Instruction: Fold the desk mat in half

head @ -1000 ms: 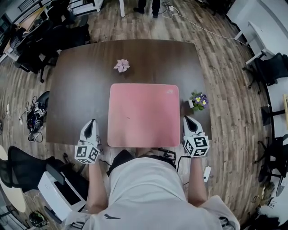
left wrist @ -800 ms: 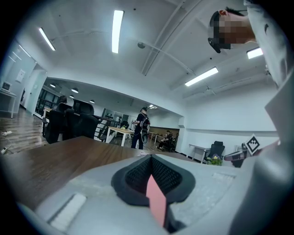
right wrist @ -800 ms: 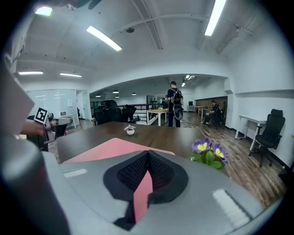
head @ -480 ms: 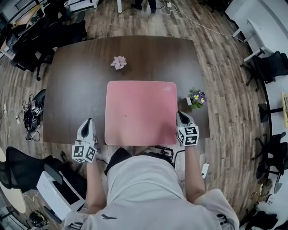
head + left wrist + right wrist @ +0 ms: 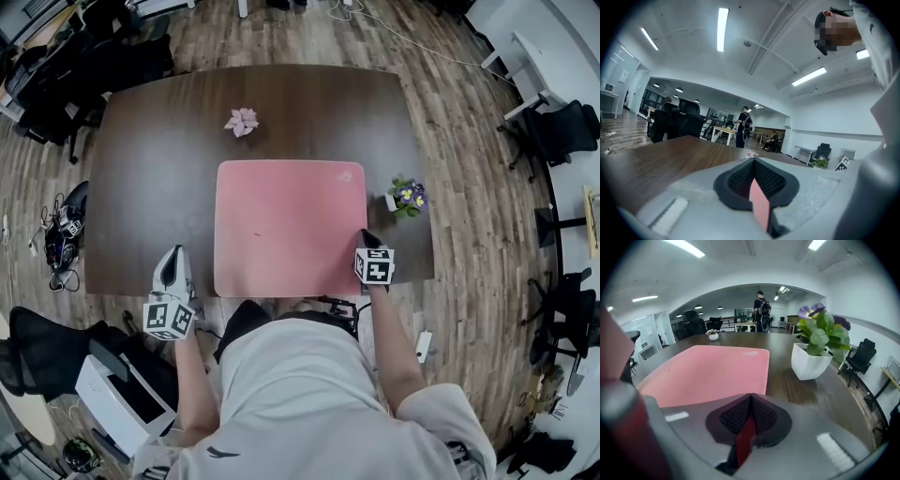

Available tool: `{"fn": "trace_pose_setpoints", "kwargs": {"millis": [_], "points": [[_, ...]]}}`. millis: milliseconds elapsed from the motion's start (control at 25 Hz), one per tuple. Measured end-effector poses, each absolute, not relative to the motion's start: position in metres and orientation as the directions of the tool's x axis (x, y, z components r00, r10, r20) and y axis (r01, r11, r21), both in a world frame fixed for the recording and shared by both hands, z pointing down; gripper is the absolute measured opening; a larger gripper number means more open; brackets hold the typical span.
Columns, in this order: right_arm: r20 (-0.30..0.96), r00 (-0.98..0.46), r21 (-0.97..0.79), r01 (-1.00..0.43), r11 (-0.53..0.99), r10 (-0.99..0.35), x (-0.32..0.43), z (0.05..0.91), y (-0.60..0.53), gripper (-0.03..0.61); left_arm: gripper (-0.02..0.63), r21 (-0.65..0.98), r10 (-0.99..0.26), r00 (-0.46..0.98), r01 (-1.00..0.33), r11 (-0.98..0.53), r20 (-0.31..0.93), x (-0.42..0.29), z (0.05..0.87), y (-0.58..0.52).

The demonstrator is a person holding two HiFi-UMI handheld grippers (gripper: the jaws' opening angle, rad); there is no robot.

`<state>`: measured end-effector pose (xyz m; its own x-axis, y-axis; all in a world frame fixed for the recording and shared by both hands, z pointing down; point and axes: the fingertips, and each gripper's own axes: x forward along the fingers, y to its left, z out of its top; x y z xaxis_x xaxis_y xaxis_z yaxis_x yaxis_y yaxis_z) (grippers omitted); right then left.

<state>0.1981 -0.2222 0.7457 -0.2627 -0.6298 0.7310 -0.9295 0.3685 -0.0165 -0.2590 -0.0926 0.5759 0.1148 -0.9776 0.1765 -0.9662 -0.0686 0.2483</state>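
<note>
Right gripper (image 5: 367, 239) is sliding in from beside the potted plant (image 5: 407, 198), now sitting at the near right corner of the pink desk mat (image 5: 286, 225), jaws closed and empty. Left gripper (image 5: 172, 258) is waiting off the near left corner, also closed on nothing. Mat's lying flat mid-table, so I'm guessing the fold isn't started.

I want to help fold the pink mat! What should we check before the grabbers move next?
1. Desk mat lies flat and unfolded: ok.
2. Nothing sits on it: ok.
3. Right gripper at the near right corner: ok.
4. Right gripper open to grab: not ok, jaws shut and empty.
5. Left gripper at the near left corner: not ok, it is off to the left, apart from the mat, jaws shut.
6. Potted plant and pink flower off the mat: ok.
</note>
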Motion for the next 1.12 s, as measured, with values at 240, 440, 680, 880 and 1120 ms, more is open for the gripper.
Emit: {"fn": "trace_pose_setpoints", "kwargs": {"millis": [240,440,680,880,1120], "points": [[0.747,-0.294,-0.084,-0.932,0.353,-0.597,0.198,0.747,-0.222,-0.006,0.002,0.258,-0.977,0.121,-0.963,-0.073,0.177,-0.257,0.581,-0.092],[0.758,-0.409,-0.198,-0.887,0.418,-0.508,0.181,0.745,-0.219,0.211,0.002,0.255,-0.977,0.129,-0.963,-0.082,0.172,-0.255,0.58,-0.093],[0.775,-0.413,-0.188,-0.874,0.449,-0.479,0.171,0.744,-0.219,0.296,0.002,0.253,-0.975,0.131,-0.964,-0.083,0.179,-0.256,0.579,-0.091],[0.792,-0.346,-0.116,-0.894,0.433,-0.502,0.169,0.749,-0.22,0.322,0.002,0.249,-0.975,0.128,-0.965,-0.08,0.183,-0.257,0.58,-0.088],[0.804,-0.267,-0.067,-0.929,0.364,-0.531,0.181,0.753,-0.228,0.428,0.002,0.248,-0.976,0.122,-0.966,-0.074,0.182,-0.259,0.577,-0.087]]}}
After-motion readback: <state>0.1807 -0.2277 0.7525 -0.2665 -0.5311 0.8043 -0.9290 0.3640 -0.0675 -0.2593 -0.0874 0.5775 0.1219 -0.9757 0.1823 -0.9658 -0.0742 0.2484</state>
